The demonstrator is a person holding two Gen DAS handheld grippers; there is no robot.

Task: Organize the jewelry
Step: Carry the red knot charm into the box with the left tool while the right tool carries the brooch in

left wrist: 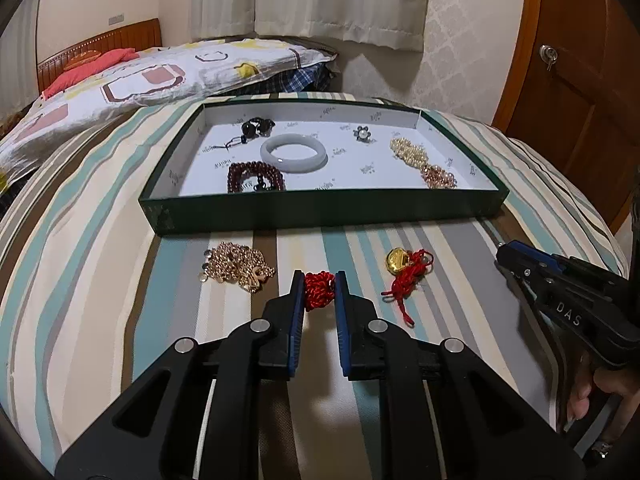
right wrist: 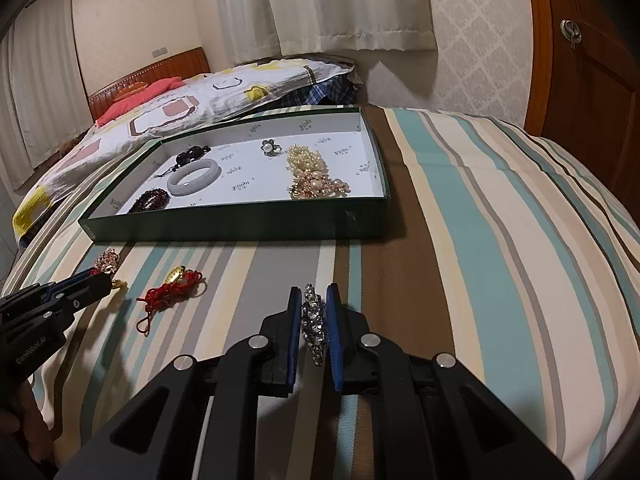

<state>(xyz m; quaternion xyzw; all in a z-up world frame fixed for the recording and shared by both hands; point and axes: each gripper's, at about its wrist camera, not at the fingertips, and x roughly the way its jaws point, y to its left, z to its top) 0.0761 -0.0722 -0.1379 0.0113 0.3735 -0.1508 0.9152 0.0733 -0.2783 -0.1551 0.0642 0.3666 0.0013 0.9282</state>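
A: Left gripper (left wrist: pixel 320 290) is clamping the red knotted cord (left wrist: pixel 319 291), lower centre of frame; right gripper (right wrist: pixel 313 312) is pinching the rhinestone piece (right wrist: pixel 314 322).

B: The green tray (left wrist: pixel 320 210) is lying straight ahead, upper centre, beyond both; left is looking nearer.

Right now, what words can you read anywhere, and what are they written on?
"DAS": on the right gripper, seen from the left wrist.
"CenRobot.AI": on the left gripper, seen from the right wrist.
Small repeated print on the green box lining: too small to read.
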